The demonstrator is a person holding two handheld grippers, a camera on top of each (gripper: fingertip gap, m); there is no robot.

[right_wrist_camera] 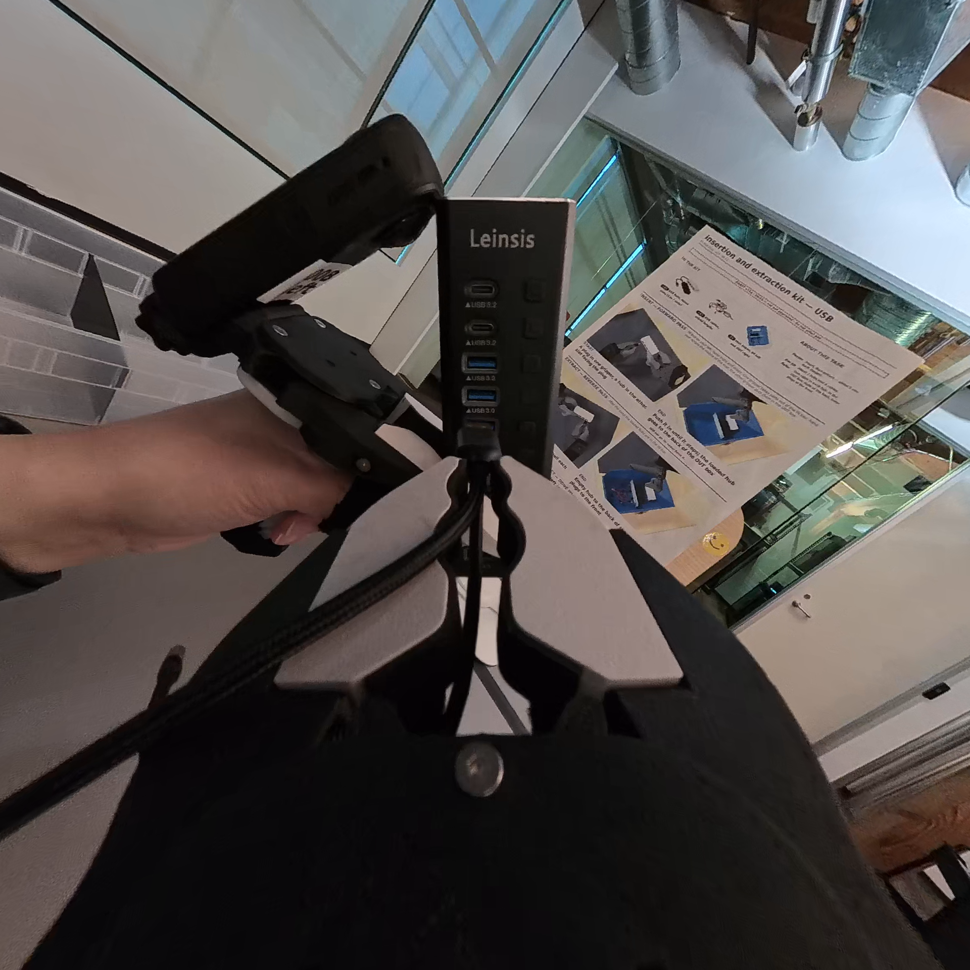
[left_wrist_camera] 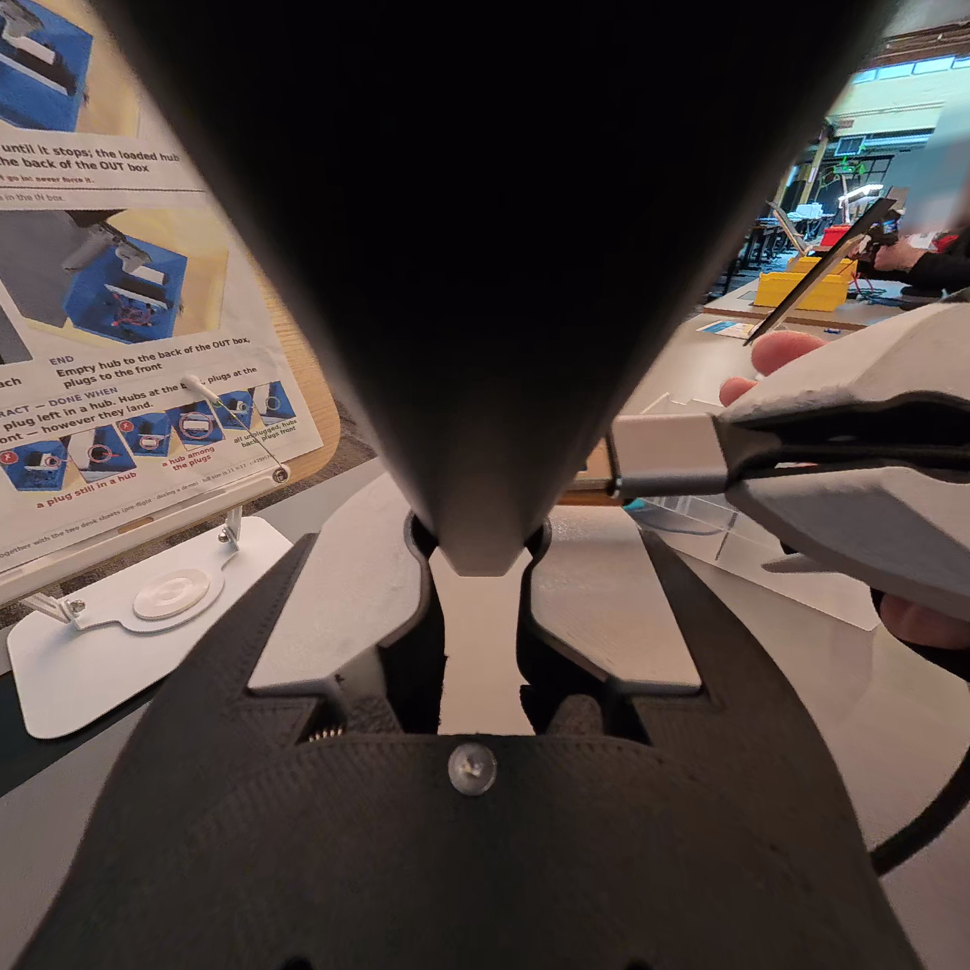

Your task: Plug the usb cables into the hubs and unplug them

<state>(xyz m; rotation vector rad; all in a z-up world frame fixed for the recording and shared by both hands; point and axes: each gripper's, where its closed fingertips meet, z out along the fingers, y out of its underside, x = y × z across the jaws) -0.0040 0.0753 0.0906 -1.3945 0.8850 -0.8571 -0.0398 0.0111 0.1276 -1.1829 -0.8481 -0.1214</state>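
- In the left wrist view, the left gripper (left_wrist_camera: pixel 475 556) is seen closed on the narrow end of a black hub (left_wrist_camera: pixel 472 262), which fills the upper middle of the frame and widens toward 12 o'clock.
- At 3 o'clock in that view, the right gripper (left_wrist_camera: pixel 727 451) is shown with its fingers (left_wrist_camera: pixel 840 472) clamped on a silver-grey plug (left_wrist_camera: pixel 666 454), its free end pointing toward the hub; contact between the two cannot be told there.
- An instruction sheet (left_wrist_camera: pixel 131 325) on a stand is seen at 9 to 10 o'clock, its white base resting on the table (left_wrist_camera: pixel 761 682).
- In the right wrist view, the hub (right_wrist_camera: pixel 504 325) is stood upright at 12 o'clock — its face carries a column of ports, two of them blue.
- The plug (right_wrist_camera: pixel 478 438) is seated at the lowest visible port, just beyond the right gripper's (right_wrist_camera: pixel 480 464) tips; the fingers are narrowed on it.
- A black braided cable (right_wrist_camera: pixel 367 593) runs from the plug back between the fingers and off toward 8 o'clock.
- The left gripper's body (right_wrist_camera: pixel 315 336) and the hand (right_wrist_camera: pixel 173 472) holding it are seen at 9 to 10 o'clock — just beside the hub.
- The instruction sheet (right_wrist_camera: pixel 724 378) lies at 2 to 3 o'clock there.
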